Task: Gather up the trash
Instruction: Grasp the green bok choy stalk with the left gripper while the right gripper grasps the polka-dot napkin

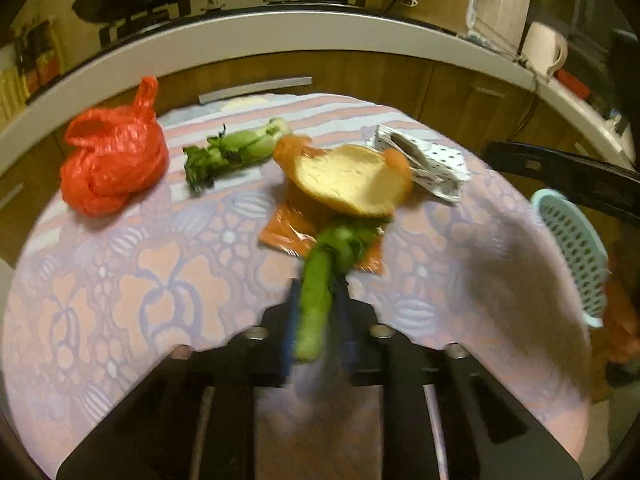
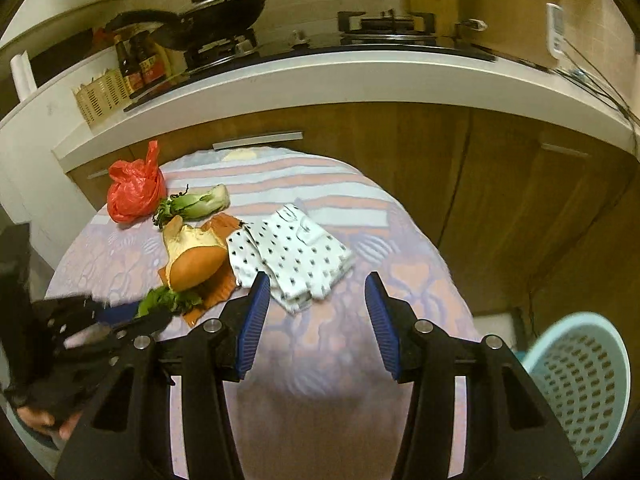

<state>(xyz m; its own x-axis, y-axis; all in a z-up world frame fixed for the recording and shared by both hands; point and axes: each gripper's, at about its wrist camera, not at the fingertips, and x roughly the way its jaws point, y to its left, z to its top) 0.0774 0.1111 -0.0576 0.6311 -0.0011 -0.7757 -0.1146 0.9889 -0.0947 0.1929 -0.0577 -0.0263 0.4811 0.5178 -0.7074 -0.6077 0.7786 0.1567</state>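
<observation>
My left gripper [image 1: 316,296] is shut on the stalk of a green vegetable scrap [image 1: 320,280], whose leafy end lies by an orange wrapper [image 1: 288,232]. In the right wrist view that gripper [image 2: 132,320] is at the left, holding the scrap [image 2: 168,300]. A large pomelo peel [image 1: 352,180] [image 2: 196,256] lies on the wrapper. A second green vegetable scrap [image 1: 232,152] [image 2: 196,204], a crumpled red plastic bag [image 1: 112,164] [image 2: 134,192] and a spotted white paper pack [image 1: 424,164] [image 2: 292,252] lie on the table. My right gripper [image 2: 316,292] is open and empty, just in front of the pack.
The small table has a patterned purple-and-orange cloth [image 1: 160,280] [image 2: 360,208]. A light blue perforated basket [image 2: 580,384] [image 1: 572,256] stands off the table's right side. A wooden cabinet and white counter [image 2: 320,80] with a stove and pans run behind.
</observation>
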